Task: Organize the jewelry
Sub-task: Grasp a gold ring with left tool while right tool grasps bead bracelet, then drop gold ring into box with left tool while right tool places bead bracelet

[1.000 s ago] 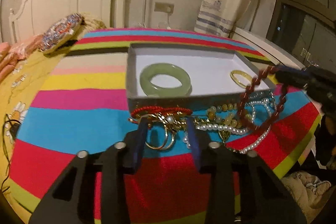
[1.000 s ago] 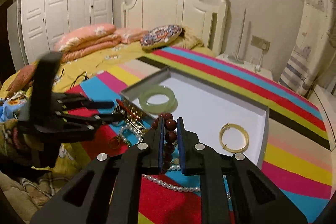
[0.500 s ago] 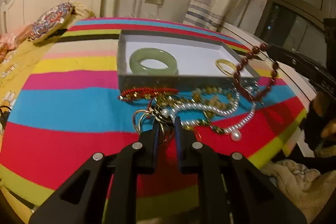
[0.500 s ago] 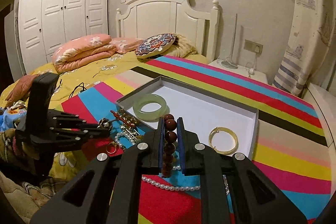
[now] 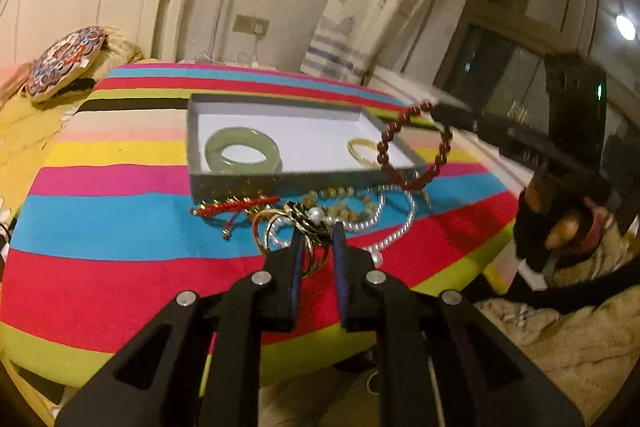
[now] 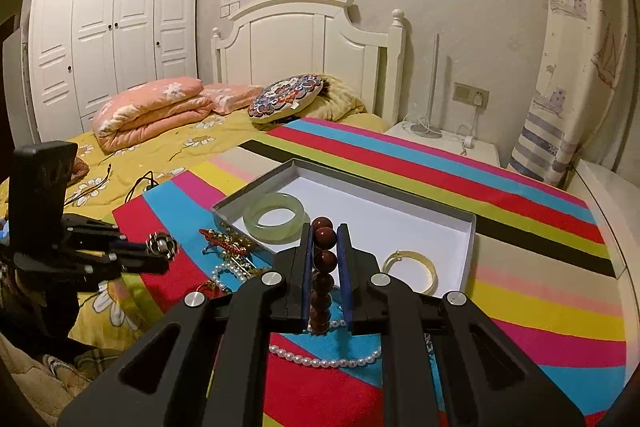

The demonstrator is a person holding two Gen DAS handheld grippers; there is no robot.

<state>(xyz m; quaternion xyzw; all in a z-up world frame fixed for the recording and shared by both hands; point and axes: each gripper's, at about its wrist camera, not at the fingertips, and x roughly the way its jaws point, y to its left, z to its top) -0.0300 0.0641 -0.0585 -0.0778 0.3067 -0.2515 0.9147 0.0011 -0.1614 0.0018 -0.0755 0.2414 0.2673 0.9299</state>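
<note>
Left hand-held gripper (image 5: 316, 231) pinching gold rings with pearl ornament (image 5: 310, 221), lifted above jewelry pile (image 5: 352, 211) on striped cloth (image 5: 120, 227). Right hand-held gripper (image 6: 325, 233) clamping red bead bracelet (image 6: 324, 239) before white tray (image 6: 400, 215); jade bangle (image 6: 276, 215), gold bangle (image 6: 412, 267) inside.

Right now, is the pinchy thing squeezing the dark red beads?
Touching. The right wrist view shows the right gripper shut on the dark red bead bracelet, with beads pressed between both blue pads.
</note>
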